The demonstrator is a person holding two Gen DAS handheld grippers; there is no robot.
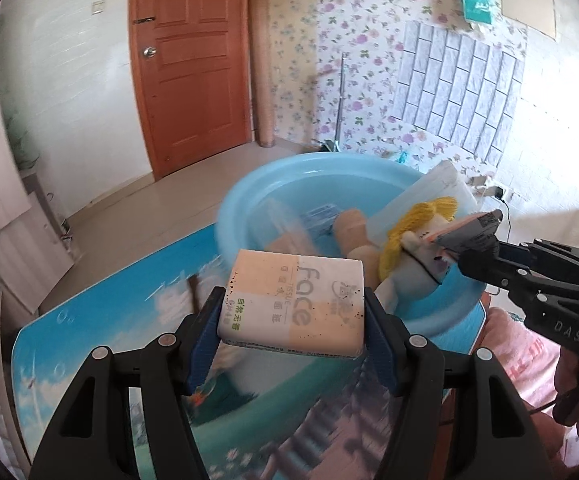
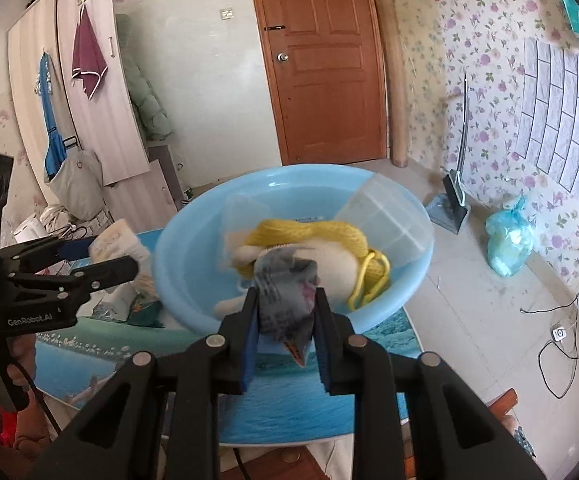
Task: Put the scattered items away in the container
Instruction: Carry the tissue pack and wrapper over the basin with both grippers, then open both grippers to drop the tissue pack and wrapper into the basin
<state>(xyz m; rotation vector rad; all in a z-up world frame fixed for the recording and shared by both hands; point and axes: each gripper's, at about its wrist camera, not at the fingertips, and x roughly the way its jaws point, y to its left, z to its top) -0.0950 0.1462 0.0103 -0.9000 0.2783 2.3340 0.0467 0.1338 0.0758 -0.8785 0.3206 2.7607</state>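
Note:
My left gripper (image 1: 293,312) is shut on a pack of face tissues (image 1: 295,304), peach and white, held in the air just before the near rim of the light blue basin (image 1: 249,200). My right gripper (image 2: 285,312) is shut on a small grey printed packet (image 2: 285,292), held over the basin's (image 2: 193,248) near edge. Inside the basin lie a doll with yellow yarn hair (image 2: 329,240) and a clear plastic container (image 2: 389,216). In the left wrist view the right gripper (image 1: 469,236) comes in from the right with its packet (image 1: 465,226); the doll (image 1: 417,220) lies under it.
The basin stands on a round table (image 2: 297,392) covered with a seaside picture. The left gripper (image 2: 101,260) shows at the left with the tissue pack (image 2: 117,240). On the floor beyond are a dustpan (image 2: 449,204), a blue bag (image 2: 509,240) and cables (image 2: 561,340).

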